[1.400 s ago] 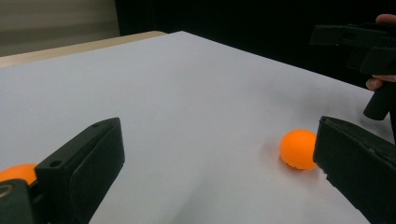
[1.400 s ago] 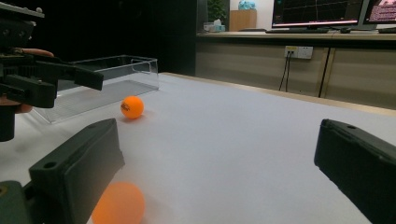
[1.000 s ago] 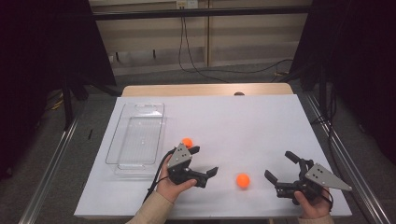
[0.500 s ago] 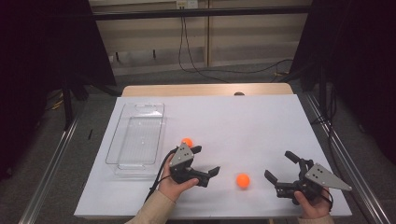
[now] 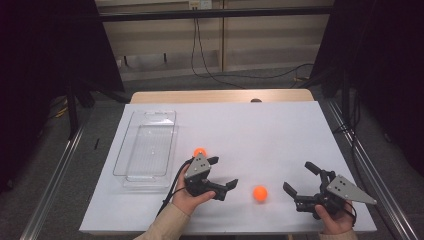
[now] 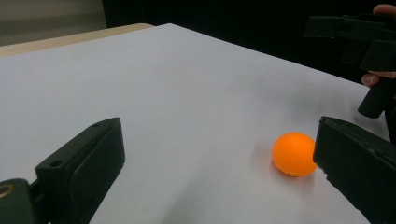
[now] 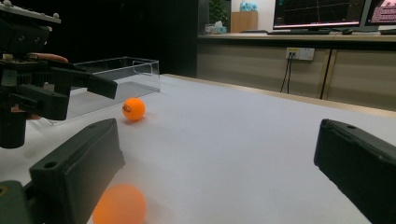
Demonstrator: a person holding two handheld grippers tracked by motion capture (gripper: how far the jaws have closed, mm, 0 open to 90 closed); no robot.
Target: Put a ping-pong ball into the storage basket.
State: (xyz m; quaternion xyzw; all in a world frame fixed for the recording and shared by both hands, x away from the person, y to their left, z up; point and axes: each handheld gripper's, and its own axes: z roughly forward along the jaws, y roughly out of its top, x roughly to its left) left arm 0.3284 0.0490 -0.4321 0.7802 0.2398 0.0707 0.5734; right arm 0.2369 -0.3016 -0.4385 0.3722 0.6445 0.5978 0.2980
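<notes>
Closing in — left hand-held gripper (image 5: pixel 221 176), jaws apart, has edged toward the orange ball (image 5: pixel 259 193) at its 4 o'clock; right hand-held gripper (image 5: pixel 301 184) also apart — grasp imminent.

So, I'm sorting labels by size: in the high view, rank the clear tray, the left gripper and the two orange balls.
1. Clear tray, largest.
2. Left gripper.
3. The two orange balls: near ball and far ball look alike; the far one is partly hidden, so unranked.

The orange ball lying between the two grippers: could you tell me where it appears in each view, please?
High view: the orange ball lies low, right of centre.
Left gripper view: right, against the right jaw.
Right gripper view: bottom left, blurred behind the left jaw.
Shared landmark: the white table.
</notes>
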